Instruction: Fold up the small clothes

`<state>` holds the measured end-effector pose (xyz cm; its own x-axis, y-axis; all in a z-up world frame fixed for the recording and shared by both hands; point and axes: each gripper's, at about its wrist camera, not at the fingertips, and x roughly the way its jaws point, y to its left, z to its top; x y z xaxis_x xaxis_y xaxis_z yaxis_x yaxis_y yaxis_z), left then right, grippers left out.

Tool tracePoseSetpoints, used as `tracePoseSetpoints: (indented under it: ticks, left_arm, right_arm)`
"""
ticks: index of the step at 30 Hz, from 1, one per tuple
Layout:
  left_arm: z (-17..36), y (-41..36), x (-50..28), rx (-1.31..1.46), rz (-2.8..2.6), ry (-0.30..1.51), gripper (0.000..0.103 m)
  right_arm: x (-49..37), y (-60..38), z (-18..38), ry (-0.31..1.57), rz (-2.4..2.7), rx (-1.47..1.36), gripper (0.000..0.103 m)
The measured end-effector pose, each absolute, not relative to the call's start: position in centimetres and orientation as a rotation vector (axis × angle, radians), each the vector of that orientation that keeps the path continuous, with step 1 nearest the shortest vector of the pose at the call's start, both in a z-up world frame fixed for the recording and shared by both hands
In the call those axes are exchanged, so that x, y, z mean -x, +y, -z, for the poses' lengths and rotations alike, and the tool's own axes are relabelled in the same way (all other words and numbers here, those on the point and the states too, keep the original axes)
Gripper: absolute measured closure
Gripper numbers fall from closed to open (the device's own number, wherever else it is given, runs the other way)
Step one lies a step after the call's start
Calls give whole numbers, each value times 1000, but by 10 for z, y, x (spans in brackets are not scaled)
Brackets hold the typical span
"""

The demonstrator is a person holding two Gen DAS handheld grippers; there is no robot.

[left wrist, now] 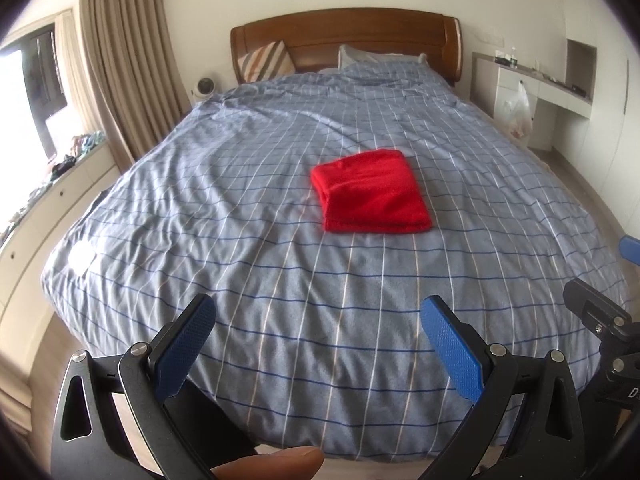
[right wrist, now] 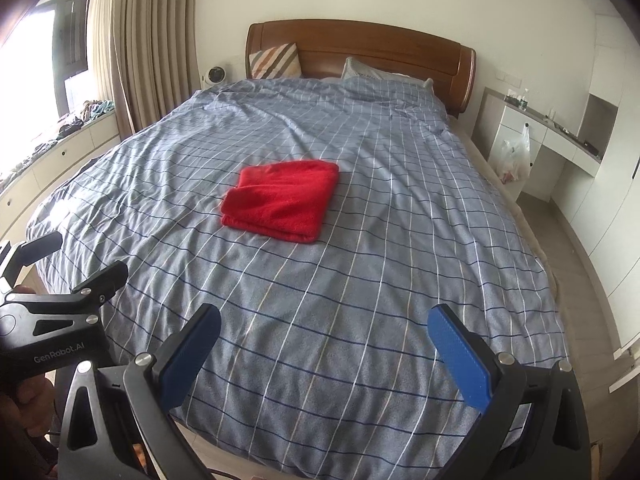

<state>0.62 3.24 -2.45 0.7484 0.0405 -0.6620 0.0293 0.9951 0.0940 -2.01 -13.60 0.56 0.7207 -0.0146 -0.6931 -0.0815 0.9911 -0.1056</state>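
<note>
Both the left gripper [left wrist: 316, 312] and right gripper [right wrist: 324, 320] gape empty; the folded red fleece cloth [left wrist: 370, 192] [right wrist: 282, 200], seemingly in quarters, lies well ahead on the blue checked bed [left wrist: 280, 280] [right wrist: 360, 280].

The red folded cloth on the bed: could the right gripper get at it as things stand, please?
Probably yes. The right gripper is open and empty, and only bare checked duvet lies between it and the red folded cloth; it would need to reach forward over the bed.

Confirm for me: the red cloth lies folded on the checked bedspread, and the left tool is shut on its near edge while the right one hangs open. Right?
Not quite. The left tool is open too and holds nothing; the left wrist view shows its fingers spread above the bedspread, well short of the cloth. The rest holds: the cloth lies folded, and the right tool hangs open.
</note>
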Motion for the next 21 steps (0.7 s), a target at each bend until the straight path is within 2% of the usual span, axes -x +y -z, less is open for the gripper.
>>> tracePoseSetpoints:
  ticks: [21]
  left_arm:
    - [24,31,-8,-93,-27,742,0]
  right_arm:
    - [26,-135,-14,761,-53,112,1]
